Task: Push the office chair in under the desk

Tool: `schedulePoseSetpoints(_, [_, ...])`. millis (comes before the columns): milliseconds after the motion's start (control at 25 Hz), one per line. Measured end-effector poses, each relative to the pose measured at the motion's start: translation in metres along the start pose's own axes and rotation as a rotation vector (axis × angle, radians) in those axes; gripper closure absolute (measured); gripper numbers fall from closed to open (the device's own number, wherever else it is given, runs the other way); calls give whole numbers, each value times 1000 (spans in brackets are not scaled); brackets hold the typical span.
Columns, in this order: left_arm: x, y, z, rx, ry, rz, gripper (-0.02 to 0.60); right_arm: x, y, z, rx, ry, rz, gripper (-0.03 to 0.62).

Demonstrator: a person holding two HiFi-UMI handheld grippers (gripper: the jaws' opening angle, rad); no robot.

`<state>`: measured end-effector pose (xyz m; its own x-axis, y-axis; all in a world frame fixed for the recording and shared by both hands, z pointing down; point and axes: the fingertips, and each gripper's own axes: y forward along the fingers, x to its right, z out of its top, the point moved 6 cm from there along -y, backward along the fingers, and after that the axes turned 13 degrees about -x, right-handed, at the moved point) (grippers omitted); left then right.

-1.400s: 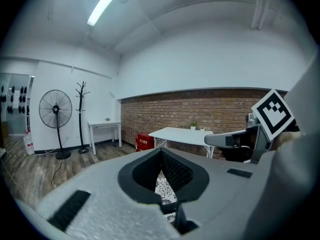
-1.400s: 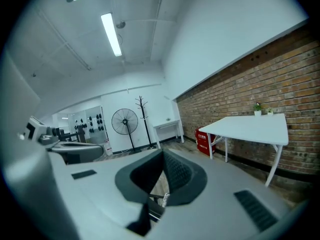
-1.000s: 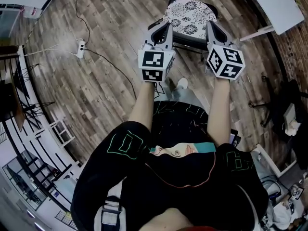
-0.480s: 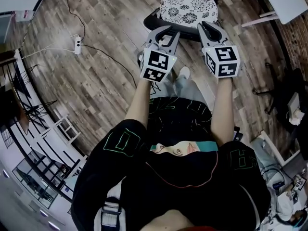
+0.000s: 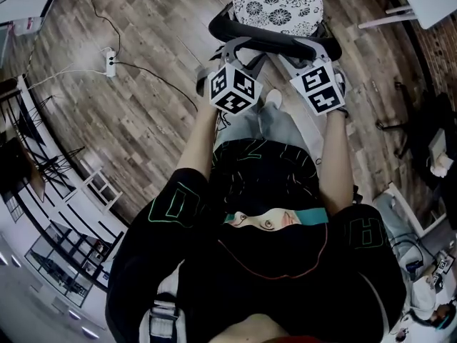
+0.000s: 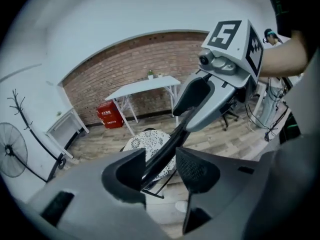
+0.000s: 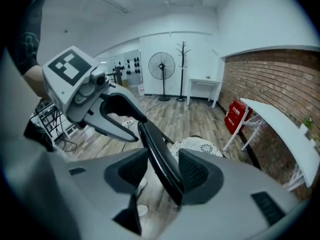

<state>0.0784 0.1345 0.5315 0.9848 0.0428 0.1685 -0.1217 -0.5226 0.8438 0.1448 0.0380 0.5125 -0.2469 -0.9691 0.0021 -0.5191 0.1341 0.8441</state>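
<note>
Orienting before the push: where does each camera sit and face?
Head view: on the person's head, steeply down onto the chair; torso, forearms, left gripper, right gripper show.
Left gripper view: on it, facing the desk; own jaws, just opened, straddle the backrest.
Right gripper view: on it, facing the fan; jaws likewise.
Shared: each gripper view shows the other gripper.

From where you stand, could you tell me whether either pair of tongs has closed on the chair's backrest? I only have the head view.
Observer: No. The left tongs have just been opening; the backrest rim runs between them, ungripped.
Operator: And the right, please?
Observer: The right tongs have also just been opening, apart around the same rim.
Operator: Anything near the desk?
Observer: A red box stands on the floor beside the desk.
</note>
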Motion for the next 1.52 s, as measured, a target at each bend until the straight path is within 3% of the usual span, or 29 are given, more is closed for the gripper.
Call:
schedulePoseSetpoints(320, [-5, 35, -8, -142, 263, -40, 356, -5, 31, -3, -205, -190, -42, 353])
schedulePoseSetpoints(560, [-13, 60, -10, -189, 393, -71, 350, -2, 56, -10, -326, -293, -77, 340])
schedulePoseSetpoints(880, [-13, 79, -12, -220, 531, -87, 353, -2, 72, -18, -472, -407, -197, 405])
schedulePoseSetpoints(1000, [-12, 84, -10, -168, 594, -138, 370, 1, 77, -21, -523, -423, -228, 414])
schedulePoseSetpoints(1160, [-8, 89, -10, -77, 682, -246, 385, 1, 81, -23, -592, -413, -208, 425])
schedulePoseSetpoints(1320, [-8, 93, -14, -103, 702, -311, 387, -1, 82, -20, -633, -381, -215, 427])
schedulePoseSetpoints(1520, [-11, 98, -18, -143, 720, -332, 385, 1, 84, -17, -685, -327, -221, 421])
